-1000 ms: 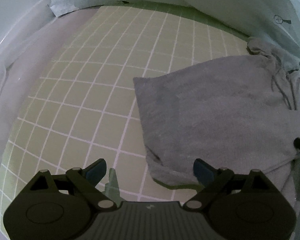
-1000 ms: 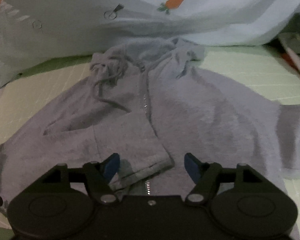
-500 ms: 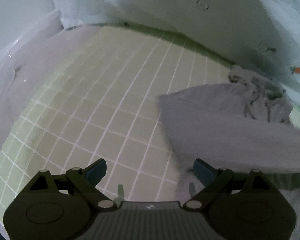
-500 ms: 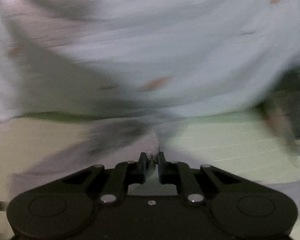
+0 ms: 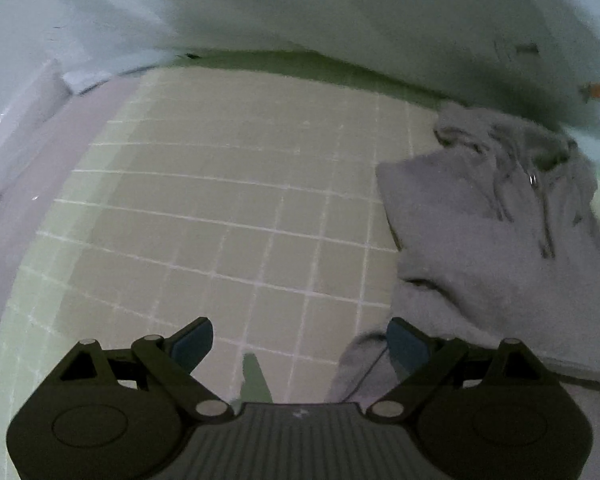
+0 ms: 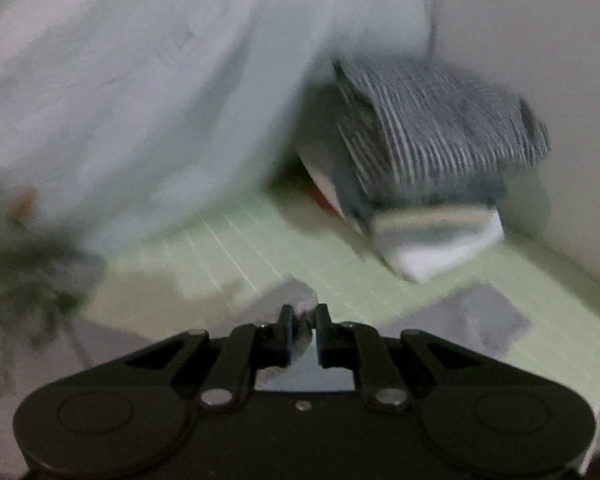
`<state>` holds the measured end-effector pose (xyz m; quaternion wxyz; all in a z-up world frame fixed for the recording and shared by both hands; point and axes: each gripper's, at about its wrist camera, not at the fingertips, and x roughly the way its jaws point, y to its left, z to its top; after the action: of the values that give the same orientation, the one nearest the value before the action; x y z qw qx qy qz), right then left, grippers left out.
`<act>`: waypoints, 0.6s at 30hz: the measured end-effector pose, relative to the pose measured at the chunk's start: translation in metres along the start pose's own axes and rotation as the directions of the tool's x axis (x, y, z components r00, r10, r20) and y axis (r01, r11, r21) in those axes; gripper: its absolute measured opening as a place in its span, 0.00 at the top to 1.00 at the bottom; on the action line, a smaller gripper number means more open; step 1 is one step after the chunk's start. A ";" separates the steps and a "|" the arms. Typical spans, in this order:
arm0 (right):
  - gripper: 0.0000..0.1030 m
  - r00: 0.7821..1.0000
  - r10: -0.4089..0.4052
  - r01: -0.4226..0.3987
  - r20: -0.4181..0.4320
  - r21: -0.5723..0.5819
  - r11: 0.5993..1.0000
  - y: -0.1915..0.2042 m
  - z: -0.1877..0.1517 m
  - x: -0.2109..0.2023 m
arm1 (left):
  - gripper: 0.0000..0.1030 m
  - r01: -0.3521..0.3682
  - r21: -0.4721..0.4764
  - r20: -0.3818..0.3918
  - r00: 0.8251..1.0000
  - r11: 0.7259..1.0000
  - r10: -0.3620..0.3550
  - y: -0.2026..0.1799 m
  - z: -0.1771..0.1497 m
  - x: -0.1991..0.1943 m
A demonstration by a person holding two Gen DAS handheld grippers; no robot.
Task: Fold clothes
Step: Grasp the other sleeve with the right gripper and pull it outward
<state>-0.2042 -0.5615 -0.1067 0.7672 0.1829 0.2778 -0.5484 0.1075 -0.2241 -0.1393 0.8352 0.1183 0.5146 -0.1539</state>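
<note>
The grey hoodie (image 5: pixel 496 248) lies on the green gridded mat (image 5: pixel 228 216), toward the right of the left wrist view, its hood and drawstrings bunched at the far end against the pale printed sheet (image 5: pixel 380 20) that drapes behind. Part of its body is drawn up in a raised fold rather than lying flat, and a loose edge trails down beside the left gripper (image 5: pixel 300 338), whose jaws stand wide apart and hold nothing, just above the mat.

The right gripper (image 6: pixel 302 320) has its jaws pressed together on a small tuft of grey cloth, most likely a sleeve cuff or hem of the hoodie, though blur makes that hard to settle. A further grey flap (image 6: pixel 484 320) lies flat on the mat to the right of it.

The garment looks mid-fold: one part is being carried in a pinch, while the hood end is rumpled and no tidy rectangle shows, so squaring and smoothing appear to be left.

At the far right a stack of folded clothes (image 6: pixel 440 160), striped piece on top, sits near the wall. The hanging sheet crowds the far edge and could snag the hood.
</note>
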 end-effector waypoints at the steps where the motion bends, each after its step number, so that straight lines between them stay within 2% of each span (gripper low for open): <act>1: 0.89 1.000 -0.002 0.002 -0.008 0.014 1.000 -0.002 0.000 0.001 | 0.09 0.010 0.008 -0.012 1.000 1.000 -0.010 -0.004 0.003 0.005; 4: 0.89 1.000 0.011 -0.011 0.014 0.020 1.000 -0.001 0.001 -0.004 | 0.09 0.077 0.006 -0.017 0.997 0.997 -0.077 -0.009 0.010 0.013; 8: 0.89 1.000 -0.010 0.010 -0.030 0.029 1.000 -0.002 -0.003 0.006 | 0.12 0.151 -0.019 -0.026 0.988 0.988 -0.152 -0.013 0.028 0.029; 14: 0.89 0.995 -0.028 0.037 -0.101 0.097 0.995 -0.012 -0.009 0.022 | 0.31 0.251 -0.039 -0.031 0.967 0.967 -0.253 -0.023 0.061 0.054; 17: 0.89 0.993 -0.018 0.034 -0.115 0.143 0.989 -0.015 -0.008 0.027 | 0.51 0.275 -0.050 -0.052 0.959 0.960 -0.278 -0.031 0.073 0.069; 18: 0.89 0.993 -0.012 0.030 -0.117 0.160 0.987 -0.016 -0.007 0.027 | 0.68 0.265 -0.049 -0.034 0.963 0.963 -0.267 -0.033 0.076 0.070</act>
<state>-0.2146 -0.5828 -0.1287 0.7267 0.2729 0.2782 -0.5657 0.1868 -0.2912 -0.1697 0.7988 0.0329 0.5459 -0.2509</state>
